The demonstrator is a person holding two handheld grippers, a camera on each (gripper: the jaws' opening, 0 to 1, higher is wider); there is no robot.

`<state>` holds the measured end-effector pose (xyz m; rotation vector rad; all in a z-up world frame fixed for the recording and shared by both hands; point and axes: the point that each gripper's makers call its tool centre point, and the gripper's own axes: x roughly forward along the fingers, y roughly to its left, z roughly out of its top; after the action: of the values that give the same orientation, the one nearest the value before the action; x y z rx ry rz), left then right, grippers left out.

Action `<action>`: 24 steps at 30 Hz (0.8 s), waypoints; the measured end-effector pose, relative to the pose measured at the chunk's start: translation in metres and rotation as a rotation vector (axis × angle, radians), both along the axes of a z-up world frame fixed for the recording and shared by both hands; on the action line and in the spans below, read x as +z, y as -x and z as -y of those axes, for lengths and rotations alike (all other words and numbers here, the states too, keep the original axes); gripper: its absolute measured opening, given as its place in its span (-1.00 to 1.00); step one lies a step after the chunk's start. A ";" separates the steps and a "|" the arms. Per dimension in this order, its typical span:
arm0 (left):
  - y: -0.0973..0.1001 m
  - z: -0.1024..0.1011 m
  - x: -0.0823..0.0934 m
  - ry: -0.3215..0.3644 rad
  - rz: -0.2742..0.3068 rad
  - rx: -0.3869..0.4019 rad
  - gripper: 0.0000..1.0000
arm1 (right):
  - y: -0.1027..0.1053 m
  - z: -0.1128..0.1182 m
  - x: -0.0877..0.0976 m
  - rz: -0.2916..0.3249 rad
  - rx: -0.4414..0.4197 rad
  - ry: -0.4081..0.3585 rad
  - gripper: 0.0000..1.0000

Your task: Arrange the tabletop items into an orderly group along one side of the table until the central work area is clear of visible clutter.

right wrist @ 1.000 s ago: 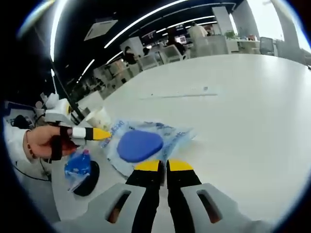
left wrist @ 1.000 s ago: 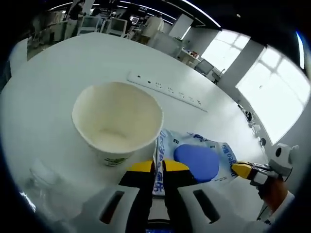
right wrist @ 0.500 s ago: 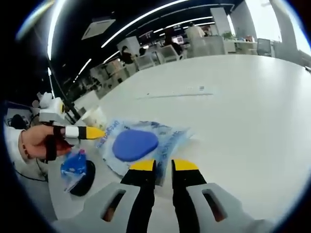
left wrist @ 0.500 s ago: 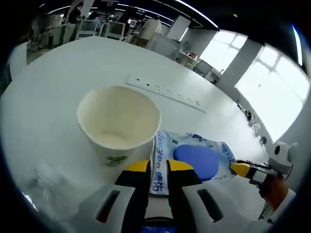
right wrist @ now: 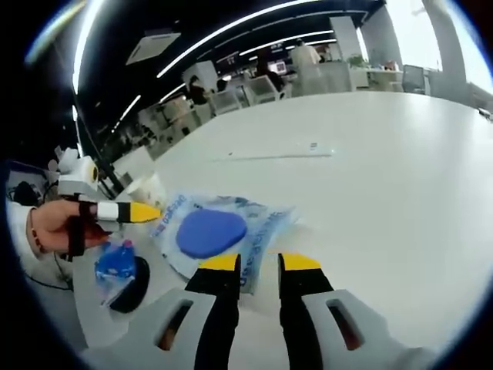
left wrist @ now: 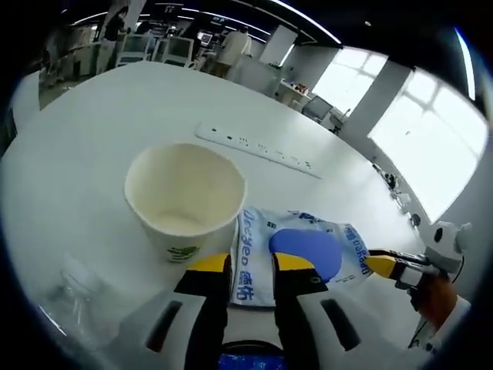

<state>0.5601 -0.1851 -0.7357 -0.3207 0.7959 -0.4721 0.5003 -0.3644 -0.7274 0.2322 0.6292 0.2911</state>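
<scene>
A clear packet (left wrist: 308, 248) with blue print and a blue oval pad inside lies flat on the white table (left wrist: 69, 146). A white paper cup (left wrist: 185, 194) stands upright just left of it. My left gripper (left wrist: 250, 266) is open, and the packet's near edge lies between its yellow tips. My right gripper (right wrist: 259, 264) is also open at the opposite edge of the packet (right wrist: 212, 231). In the right gripper view a hand holds the left gripper (right wrist: 127, 211) beside the cup (right wrist: 150, 189). The right gripper (left wrist: 391, 267) enters the left gripper view from the right.
A white power strip (left wrist: 258, 148) lies across the table beyond the cup. Clear crumpled plastic (left wrist: 73, 297) sits by the cup's near left. A small blue packet (right wrist: 117, 262) rests on a black round object (right wrist: 139, 285). Desks and people stand far behind.
Both grippers were shut on opposite edges of the packet; their jaws have now spread apart, and the packet lies on the table.
</scene>
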 end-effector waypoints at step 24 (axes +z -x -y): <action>0.024 0.009 0.025 0.051 -0.001 -0.118 -0.29 | 0.010 -0.006 0.045 0.072 -0.047 -0.005 -0.51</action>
<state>0.5363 -0.1944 -0.7106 -0.3220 0.8073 -0.6039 0.4903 -0.3587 -0.6827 0.2400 0.5516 0.2543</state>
